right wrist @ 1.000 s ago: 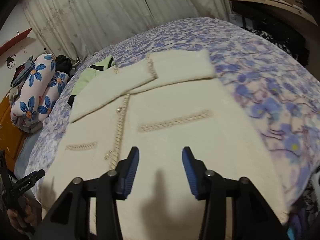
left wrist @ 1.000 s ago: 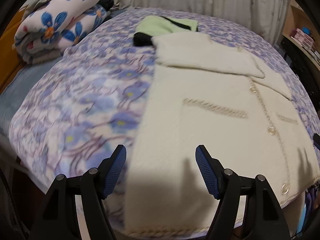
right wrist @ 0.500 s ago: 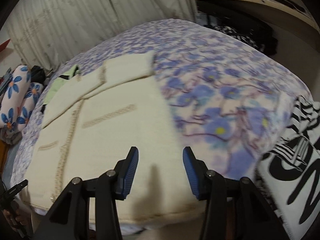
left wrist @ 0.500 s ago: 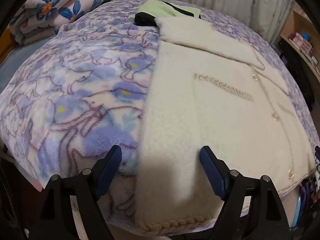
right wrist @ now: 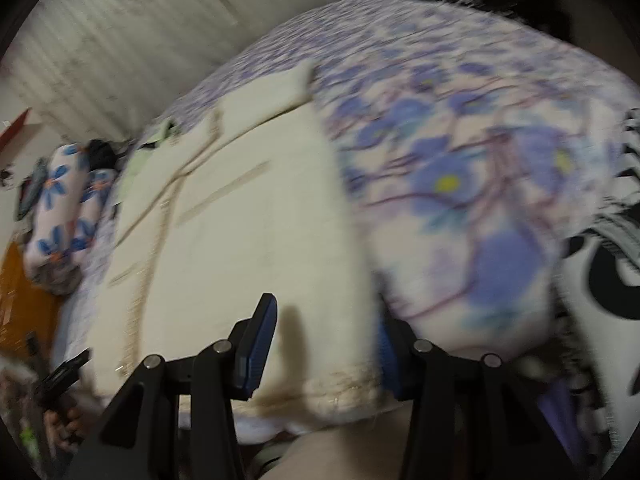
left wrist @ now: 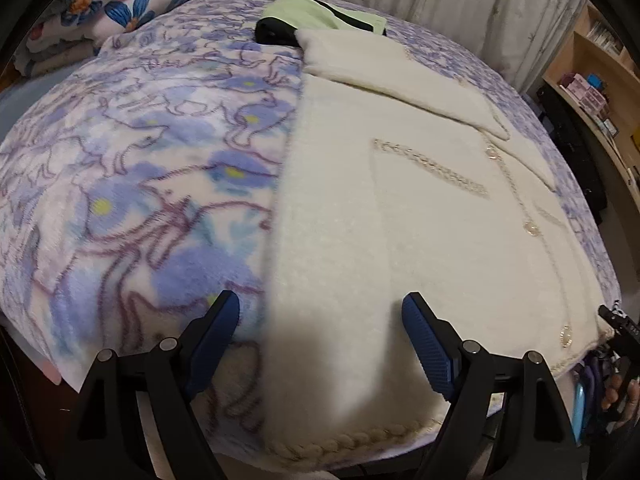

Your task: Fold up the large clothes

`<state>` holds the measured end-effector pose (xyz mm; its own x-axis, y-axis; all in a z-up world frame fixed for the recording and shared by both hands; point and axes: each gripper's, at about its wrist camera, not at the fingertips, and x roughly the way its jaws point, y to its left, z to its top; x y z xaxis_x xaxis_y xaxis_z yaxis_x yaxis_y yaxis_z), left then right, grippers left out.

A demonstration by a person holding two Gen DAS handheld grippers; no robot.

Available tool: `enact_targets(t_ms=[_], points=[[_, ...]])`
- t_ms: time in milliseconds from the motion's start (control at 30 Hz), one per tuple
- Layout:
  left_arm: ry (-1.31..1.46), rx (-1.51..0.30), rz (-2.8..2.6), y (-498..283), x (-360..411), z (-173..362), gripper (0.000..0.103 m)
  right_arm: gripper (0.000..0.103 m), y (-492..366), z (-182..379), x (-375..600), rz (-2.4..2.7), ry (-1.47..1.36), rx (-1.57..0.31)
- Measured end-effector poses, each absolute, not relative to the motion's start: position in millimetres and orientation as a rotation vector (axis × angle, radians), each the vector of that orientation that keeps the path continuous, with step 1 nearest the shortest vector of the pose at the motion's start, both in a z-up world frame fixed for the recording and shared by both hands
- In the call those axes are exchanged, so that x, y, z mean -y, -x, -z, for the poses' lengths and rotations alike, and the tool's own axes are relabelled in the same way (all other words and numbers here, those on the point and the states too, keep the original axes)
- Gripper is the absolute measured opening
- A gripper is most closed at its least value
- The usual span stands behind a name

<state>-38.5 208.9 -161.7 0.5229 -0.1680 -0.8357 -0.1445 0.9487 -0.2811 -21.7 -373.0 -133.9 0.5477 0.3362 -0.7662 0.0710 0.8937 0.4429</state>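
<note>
Both of your hand-held grippers have dropped to the near hem corners of the cream cardigan [left wrist: 400,216] lying flat by the bed's [left wrist: 120,184] near edge: left hand-held gripper [left wrist: 320,344], just widened, and right hand-held gripper [right wrist: 324,344] straddle their corners ungripped, poised to lift the hem.

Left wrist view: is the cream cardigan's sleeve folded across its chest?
Yes, the sleeve lies folded across the upper front of the cream cardigan, which is spread flat on the floral blanket.
</note>
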Motion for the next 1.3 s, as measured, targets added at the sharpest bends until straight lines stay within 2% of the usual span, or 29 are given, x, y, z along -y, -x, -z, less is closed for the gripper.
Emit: enact_targets(t_ms=[433,467,500,533,567,600,633,700,833,900,967,1000,1033,1300], points=[[0.377,-1.052,0.072,30,-207,169,0.082,0.046,11,150,366,-0.209,-0.482,-0.981],[0.373,-1.057,0.063,29,-206,168,0.080,0.040,12,149,365,-0.216,-0.478,-0.978],[0.369,-1.058,0.056,28,-204,166,0.067,0.033,13,147,364,-0.227,-0.479,-0.978],[0.372,-1.055,0.060,28,-203,163,0.049,0.019,14,144,363,-0.244,-0.480,-0.976],[0.377,-1.061,0.060,28,-202,161,0.042,0.014,14,141,362,-0.260,-0.474,-0.974],[0.379,-1.066,0.057,28,-202,160,0.032,0.014,13,139,363,-0.267,-0.467,-0.975],[0.397,-1.073,0.067,27,-203,160,0.029,0.014,11,138,361,-0.274,-0.456,-0.983],[0.426,-1.077,0.070,27,-206,162,0.029,0.014,6,140,358,-0.282,-0.446,-1.004],[0.496,-1.087,0.106,22,-209,173,0.050,0.014,-2,148,356,-0.292,-0.483,-1.029],[0.492,-1.092,0.104,19,-205,173,0.052,0.014,-4,149,353,-0.287,-0.484,-1.033],[0.450,-1.095,0.087,15,-198,170,0.045,0.012,-3,145,349,-0.274,-0.464,-1.028],[0.449,-1.091,0.094,14,-196,168,0.019,0.012,-3,143,348,-0.273,-0.457,-1.022],[0.488,-1.087,0.123,13,-196,166,0.009,0.011,-1,139,347,-0.276,-0.456,-1.009],[0.556,-1.011,0.016,27,-196,130,0.008,0.009,14,82,344,-0.305,-0.470,-0.876]])
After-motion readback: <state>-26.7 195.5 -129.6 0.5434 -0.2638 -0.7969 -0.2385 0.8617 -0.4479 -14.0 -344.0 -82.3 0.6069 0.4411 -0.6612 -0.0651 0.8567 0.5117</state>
